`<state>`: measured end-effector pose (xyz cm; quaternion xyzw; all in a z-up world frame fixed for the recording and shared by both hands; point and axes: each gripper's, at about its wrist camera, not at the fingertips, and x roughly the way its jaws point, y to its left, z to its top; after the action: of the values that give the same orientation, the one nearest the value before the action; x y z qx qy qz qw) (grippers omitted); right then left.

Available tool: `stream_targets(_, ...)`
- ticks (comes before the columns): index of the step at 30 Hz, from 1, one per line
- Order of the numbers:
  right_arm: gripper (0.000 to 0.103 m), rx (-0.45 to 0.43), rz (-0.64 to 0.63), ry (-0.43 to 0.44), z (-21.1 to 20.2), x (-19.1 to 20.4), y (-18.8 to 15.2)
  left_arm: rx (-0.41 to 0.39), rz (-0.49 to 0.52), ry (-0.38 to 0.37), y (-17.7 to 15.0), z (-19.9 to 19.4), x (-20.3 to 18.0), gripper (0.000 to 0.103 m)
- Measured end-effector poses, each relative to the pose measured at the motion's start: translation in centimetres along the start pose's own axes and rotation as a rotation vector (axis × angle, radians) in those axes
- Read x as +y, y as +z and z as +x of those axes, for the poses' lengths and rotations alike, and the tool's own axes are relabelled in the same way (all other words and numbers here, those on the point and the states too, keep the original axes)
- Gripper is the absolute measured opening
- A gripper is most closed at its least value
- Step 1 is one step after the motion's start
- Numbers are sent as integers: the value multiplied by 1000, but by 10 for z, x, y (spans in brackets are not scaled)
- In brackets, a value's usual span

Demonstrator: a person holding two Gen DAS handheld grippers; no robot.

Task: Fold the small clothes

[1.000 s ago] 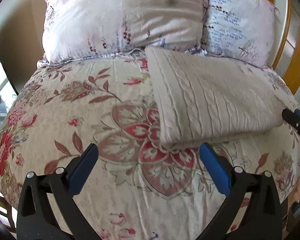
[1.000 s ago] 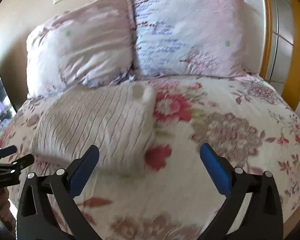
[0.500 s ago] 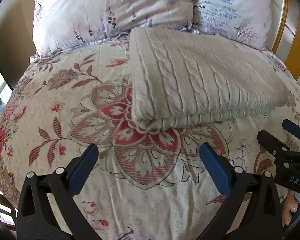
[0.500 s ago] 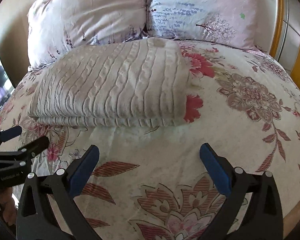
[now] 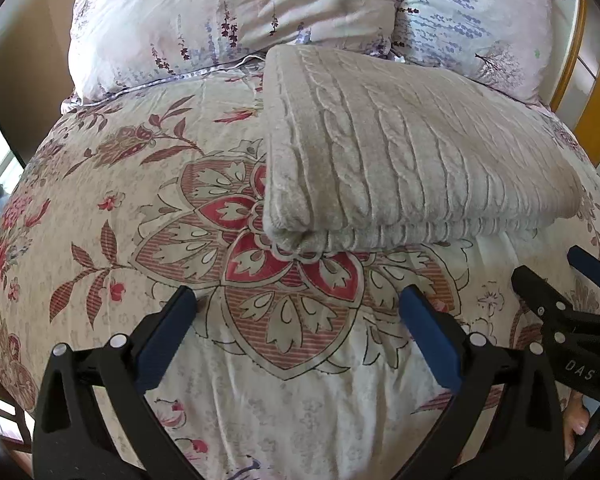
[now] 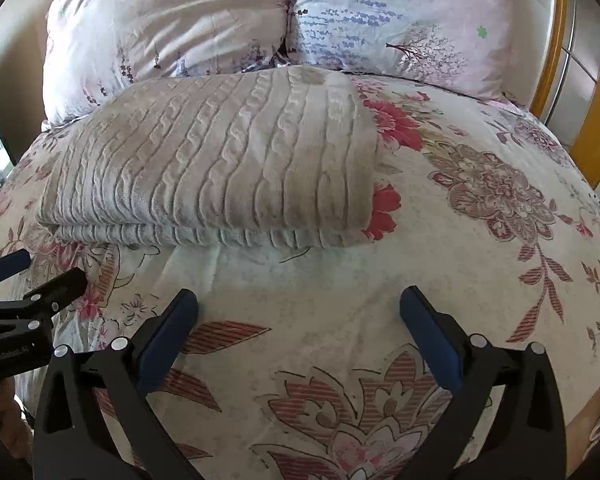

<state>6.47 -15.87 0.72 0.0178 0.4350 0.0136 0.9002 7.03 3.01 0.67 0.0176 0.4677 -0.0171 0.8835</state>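
The cream cable-knit sweater [image 5: 412, 152] lies folded into a thick rectangle on the flowered bedspread [image 5: 148, 208], its far edge up against the two pillows [image 5: 236, 12]. Its stacked layers show along the near edge, facing both tools.

The left gripper [image 5: 298, 314] hangs on the near side of the sweater, tongs wide apart and holding nothing, roughly in line with the sweater's near-left corner. The right gripper [image 6: 299, 312] sits likewise near the sweater's front edge, tongs spread and empty, with a strip of bare bedspread between it and the fabric. Each tool shows at the edge of the other's view, close beside it.

To my eye the fold looks done, or nearly so. The risks from here are small ones. If another fold is wanted, a tong sliding in at the near edge could catch only the top layer and peel the stack open, since the layers are loose and plush. The soft bedding gives underneath, so pressing down could tilt the bundle toward the pillows. And with the two tools this close together, they might knock each other when reaching in.
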Motion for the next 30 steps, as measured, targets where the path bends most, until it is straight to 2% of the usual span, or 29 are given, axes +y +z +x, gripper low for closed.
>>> stream_targets(30,102,-2,0,0,0,-1,0,10,-13,10,0,-1,0,101)
